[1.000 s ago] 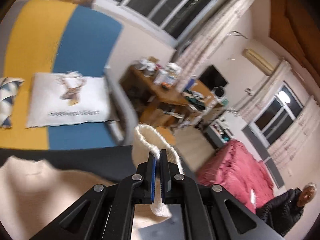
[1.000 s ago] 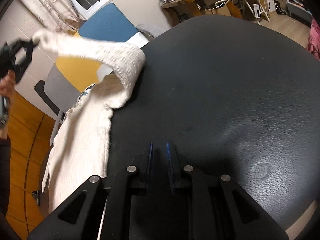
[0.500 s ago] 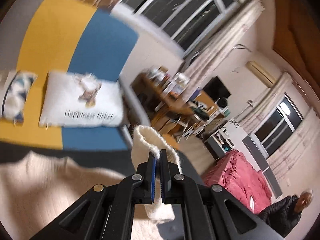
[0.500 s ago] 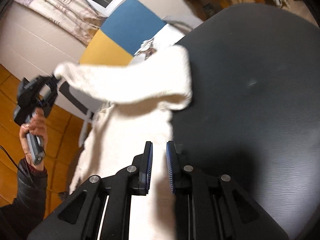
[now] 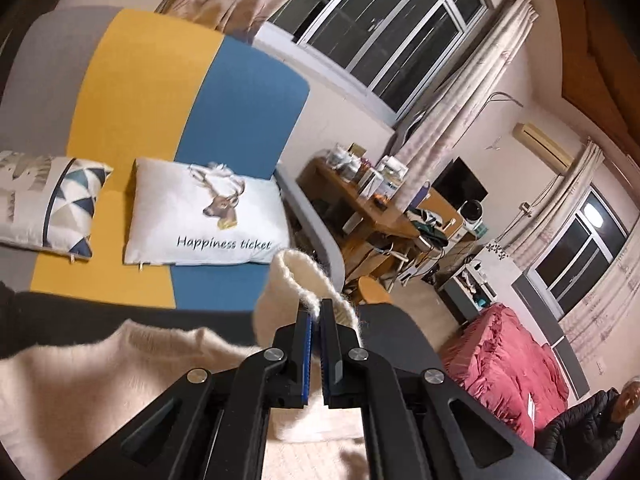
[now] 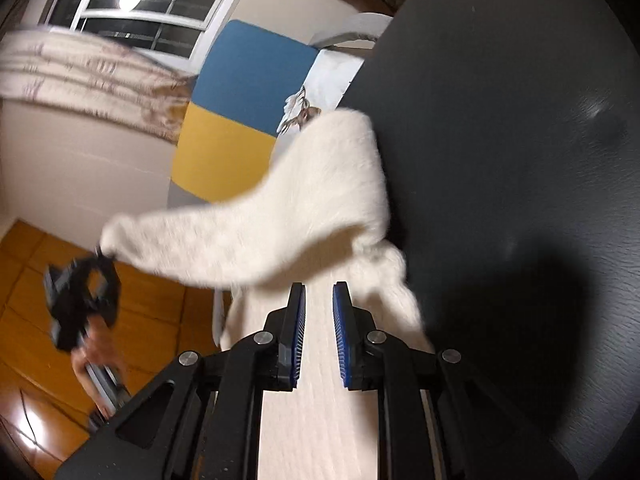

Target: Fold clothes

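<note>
A cream knit sweater (image 6: pixel 320 400) lies on a round black table (image 6: pixel 520 160). Its sleeve (image 6: pixel 256 236) is stretched up and out to the left, off the table. My left gripper (image 5: pixel 316 312) is shut on the sleeve cuff (image 5: pixel 296 280), and it shows in the right wrist view as a black gripper (image 6: pixel 80 300) held by a hand. The sweater body (image 5: pixel 100 392) spreads below and left of it. My right gripper (image 6: pixel 319 296) is open, hovering just over the sweater body with nothing between its fingers.
A yellow and blue sofa (image 5: pixel 160 100) with a deer cushion (image 5: pixel 208 220) stands beyond the table. A cluttered wooden desk (image 5: pixel 372 208), a red bedspread (image 5: pixel 508 364) and a person in a dark jacket (image 5: pixel 592 424) are at right. Orange wooden floor (image 6: pixel 36 264) lies left.
My left gripper has carried the sleeve cuff farther left and down, off the table. My right gripper has moved from over bare table to over the sweater body and has opened a little wider.
</note>
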`<state>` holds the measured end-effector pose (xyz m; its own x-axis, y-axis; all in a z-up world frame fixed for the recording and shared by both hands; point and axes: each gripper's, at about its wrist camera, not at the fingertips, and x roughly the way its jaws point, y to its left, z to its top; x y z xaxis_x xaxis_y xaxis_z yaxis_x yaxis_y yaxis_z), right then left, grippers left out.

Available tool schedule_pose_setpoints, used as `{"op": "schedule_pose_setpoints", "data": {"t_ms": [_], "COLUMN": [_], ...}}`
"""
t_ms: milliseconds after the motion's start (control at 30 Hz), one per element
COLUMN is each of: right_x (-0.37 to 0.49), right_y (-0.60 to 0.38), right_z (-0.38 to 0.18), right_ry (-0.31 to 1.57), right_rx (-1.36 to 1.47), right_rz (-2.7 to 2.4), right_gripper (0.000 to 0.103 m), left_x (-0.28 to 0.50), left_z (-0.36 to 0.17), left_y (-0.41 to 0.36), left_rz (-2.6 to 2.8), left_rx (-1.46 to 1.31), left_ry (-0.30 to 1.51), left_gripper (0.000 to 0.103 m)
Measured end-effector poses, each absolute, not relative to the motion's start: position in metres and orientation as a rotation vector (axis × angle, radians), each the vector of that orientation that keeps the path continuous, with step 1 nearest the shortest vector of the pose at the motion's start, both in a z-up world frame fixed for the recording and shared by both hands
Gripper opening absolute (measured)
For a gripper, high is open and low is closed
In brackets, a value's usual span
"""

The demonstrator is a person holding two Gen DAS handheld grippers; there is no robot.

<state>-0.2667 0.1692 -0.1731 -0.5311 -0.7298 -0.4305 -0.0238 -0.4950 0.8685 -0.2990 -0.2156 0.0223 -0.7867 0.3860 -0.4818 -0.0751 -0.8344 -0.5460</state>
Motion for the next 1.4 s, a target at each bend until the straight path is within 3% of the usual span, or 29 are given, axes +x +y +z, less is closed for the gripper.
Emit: {"op": "schedule_pose_setpoints", "data": {"t_ms": [167,433,467,567,700,1067,1267,1400], "right_x": [-0.291,-0.304,-0.302,-0.292,-0.297,-0.334,-0.322,-0.326], "right_y": [0.152,0.18,0.183,0.183,0.171,0.162,0.174,0.166], "right_z": [-0.169,-0.18,-0.183,-0.188,-0.19,-0.191,-0.196,-0.182], "right_ry": [-1.077,-1.346,-1.409,-1.524,-1.568,-1.725,-1.704,-1.498], "right_rx": [1.226,1.158,1.136,1.105,1.143,1.088,1.071,1.151], "right_rz": [-2.141,-2.091,-2.032,-1.952,-1.926,-1.986,-2.068,-2.158], "right_gripper": [0.015,0.016,0.021,0.054,0.07,0.071,0.071,0.071], "left_x": [-0.295,-0.286,-0.284,-0.28,-0.274,-0.257,-0.249,-0.237], "left_z": [0.025,0.028,0.026,0.021,0.02,0.036,-0.079,-0.133], "left_y": [-0.226,-0.232,-0.231,-0.229,-0.232,-0.235,-0.257,-0.278], "left_rz": [2.632,2.623,2.622,2.615,2.604,2.643,2.618,2.517], "left_rx": [-0.84,-0.836,-0.842,-0.855,-0.857,-0.768,-1.144,-1.26], "left_ry": [-0.775,-0.783,-0.78,-0.774,-0.789,-0.745,-0.844,-1.02], "left_gripper": [0.002,0.002,0.002,0.002,0.002,0.002,0.002,0.002]}}
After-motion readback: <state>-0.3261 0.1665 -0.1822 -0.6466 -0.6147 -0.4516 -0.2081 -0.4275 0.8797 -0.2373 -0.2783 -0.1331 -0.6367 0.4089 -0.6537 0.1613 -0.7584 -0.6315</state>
